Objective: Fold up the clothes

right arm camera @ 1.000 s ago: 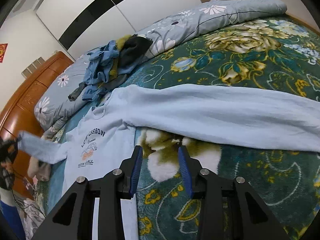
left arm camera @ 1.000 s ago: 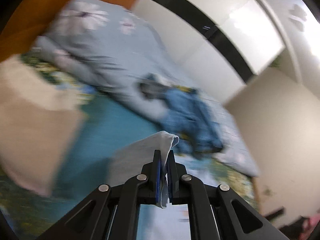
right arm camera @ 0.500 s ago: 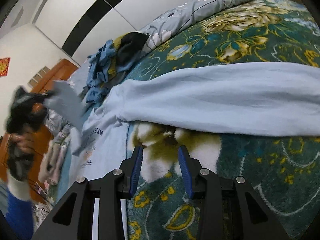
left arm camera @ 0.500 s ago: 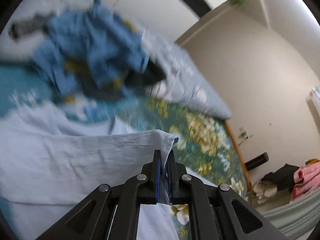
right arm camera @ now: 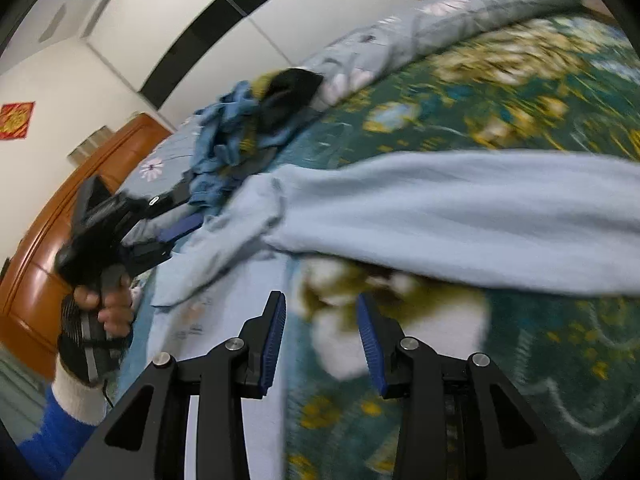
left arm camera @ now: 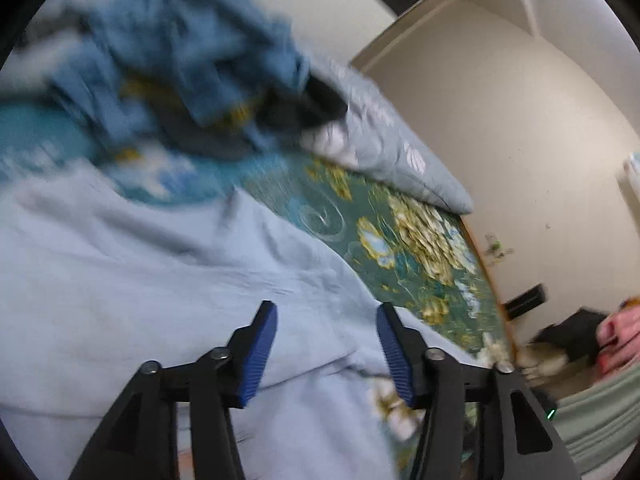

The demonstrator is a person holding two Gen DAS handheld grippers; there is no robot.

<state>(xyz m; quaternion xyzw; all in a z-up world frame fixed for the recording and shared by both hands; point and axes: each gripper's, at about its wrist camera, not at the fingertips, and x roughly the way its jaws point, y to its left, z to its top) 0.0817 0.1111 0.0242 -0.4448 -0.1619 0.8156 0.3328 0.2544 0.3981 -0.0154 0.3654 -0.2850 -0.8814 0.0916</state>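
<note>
On the far left of the right wrist view, a person's hand (right arm camera: 106,304) in a blue sleeve with a white cuff grips the handle of the left gripper (right arm camera: 176,232). That gripper reaches over the light blue sweatshirt (right arm camera: 460,220), which lies spread on a bed. Its blue-padded fingers (right arm camera: 182,227) stand apart. They have just been opening, and the sleeve they carried now lies loose across the chest of the sweatshirt. Behind the hand is an orange-brown wooden headboard (right arm camera: 52,240), with a red square decoration (right arm camera: 16,120) on the wall above it.

In the left wrist view the left gripper (left arm camera: 326,344) looks down on the same pale blue cloth (left arm camera: 140,280). Its two fingers are spread, with fabric below the gap and nothing pressed between them.

Toward the middle of the bed, a crumpled pile of blue and dark clothes (right arm camera: 248,136) sits beyond the sweatshirt, against a grey quilt with flowers (right arm camera: 440,24). The picture is blurred here.

At the bottom centre of the right wrist view, the right gripper (right arm camera: 322,336) hangs over the bedspread (right arm camera: 520,92), dark green with large yellow and white flowers. Its fingers are partly apart and hold nothing. The sweatshirt's other sleeve stretches away to the right edge, just beyond the fingertips.
</note>
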